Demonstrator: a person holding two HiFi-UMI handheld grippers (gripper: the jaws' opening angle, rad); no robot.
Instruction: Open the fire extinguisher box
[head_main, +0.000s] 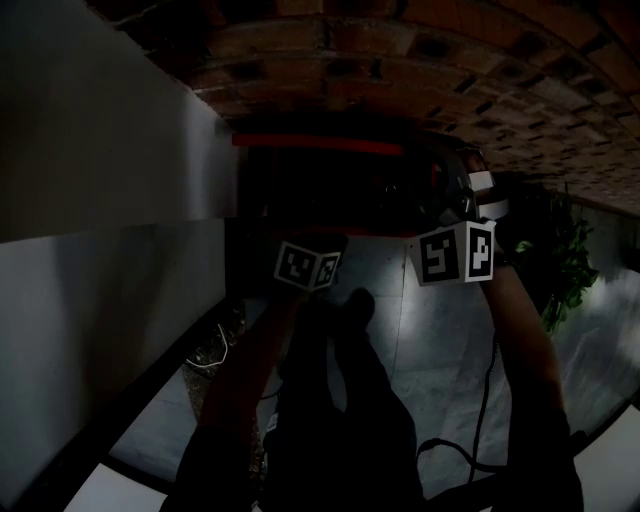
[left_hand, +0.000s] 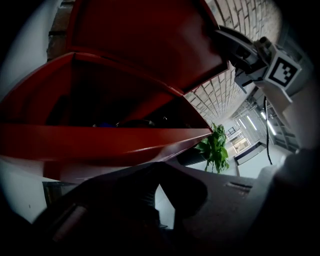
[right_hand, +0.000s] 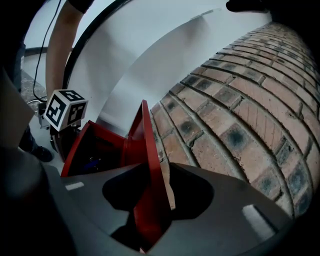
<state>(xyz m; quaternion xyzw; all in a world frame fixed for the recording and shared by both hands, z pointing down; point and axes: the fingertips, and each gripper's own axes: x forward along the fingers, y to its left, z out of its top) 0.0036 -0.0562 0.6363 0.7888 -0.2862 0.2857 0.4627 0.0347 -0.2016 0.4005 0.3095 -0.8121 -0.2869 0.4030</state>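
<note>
Against the brick wall (right_hand: 240, 115) sits the red fire extinguisher box (left_hand: 100, 142), gaping and dark inside. Its lid (right_hand: 145, 165) stands edge-on, running straight away from the right gripper (right_hand: 150, 220) — fingers half-closed, pinching that thin panel. The left gripper (left_hand: 159, 182) hovers just below the box's front rim — fingers together, empty.

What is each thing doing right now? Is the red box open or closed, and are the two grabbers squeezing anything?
Fire extinguisher box: open, its inside showing.
Lid: raised, standing up close to the brick wall.
Right gripper: shut on the lid's edge.
Left gripper: jaws together, holding nothing, just below the box's front.
Potted plant: standing upright.
</note>
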